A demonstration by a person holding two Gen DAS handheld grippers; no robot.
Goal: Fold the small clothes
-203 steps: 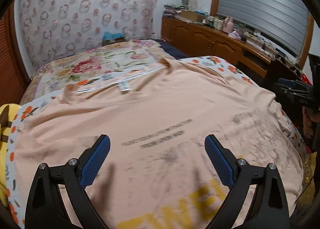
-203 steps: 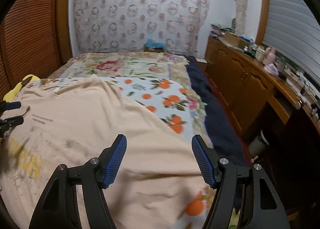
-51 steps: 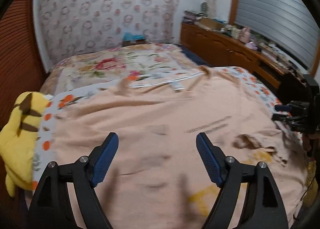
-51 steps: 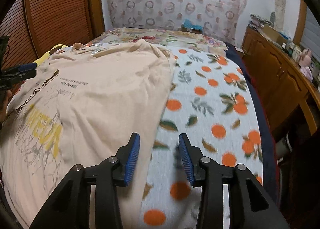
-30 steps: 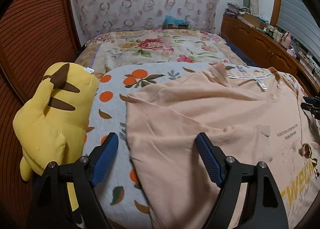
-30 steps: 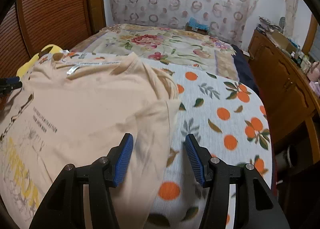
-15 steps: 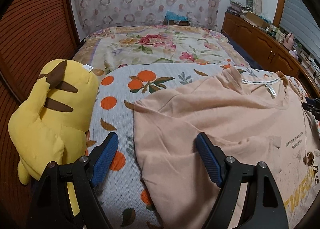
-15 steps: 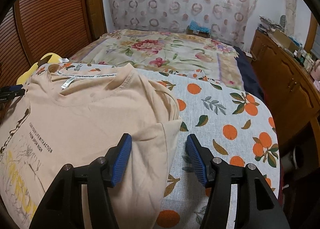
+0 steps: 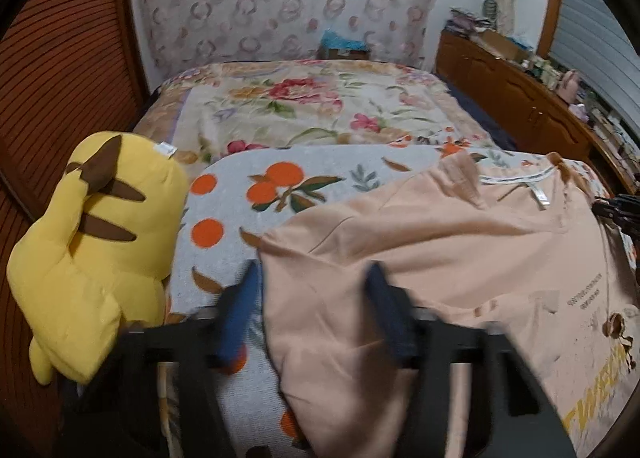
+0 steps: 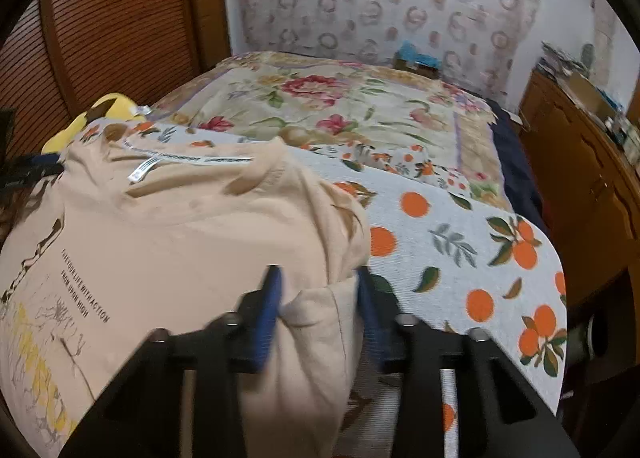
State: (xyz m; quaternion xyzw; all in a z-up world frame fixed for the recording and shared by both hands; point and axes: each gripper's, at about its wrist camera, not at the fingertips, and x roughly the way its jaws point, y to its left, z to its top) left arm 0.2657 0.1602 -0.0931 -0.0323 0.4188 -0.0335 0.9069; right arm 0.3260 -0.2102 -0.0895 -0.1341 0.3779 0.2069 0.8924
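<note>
Left gripper [image 9: 312, 306] jaws just closing around the peach shirt's [image 9: 460, 258] sleeve edge, right gripper [image 10: 318, 302] jaws narrowing on the opposite sleeve (both blurred), shirt spread on orange-print blanket [image 10: 460, 242], yellow plush toy [image 9: 92, 242] beside, flowered bed [image 9: 320, 106] beyond

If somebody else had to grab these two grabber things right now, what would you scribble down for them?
Left gripper: jaws have just been closing around the left sleeve of the peach T-shirt; the picture is too blurred to confirm a firm pinch.
Right gripper: jaws have just been closing on the right sleeve, fabric bunched between the pads.
T-shirt lies spread flat on the orange-print blanket, collar away from you, yellow plush toy beside it.
Done: shirt laid out, sleeves reached.
Left: every fold; probably bring both sleeves inward first.
</note>
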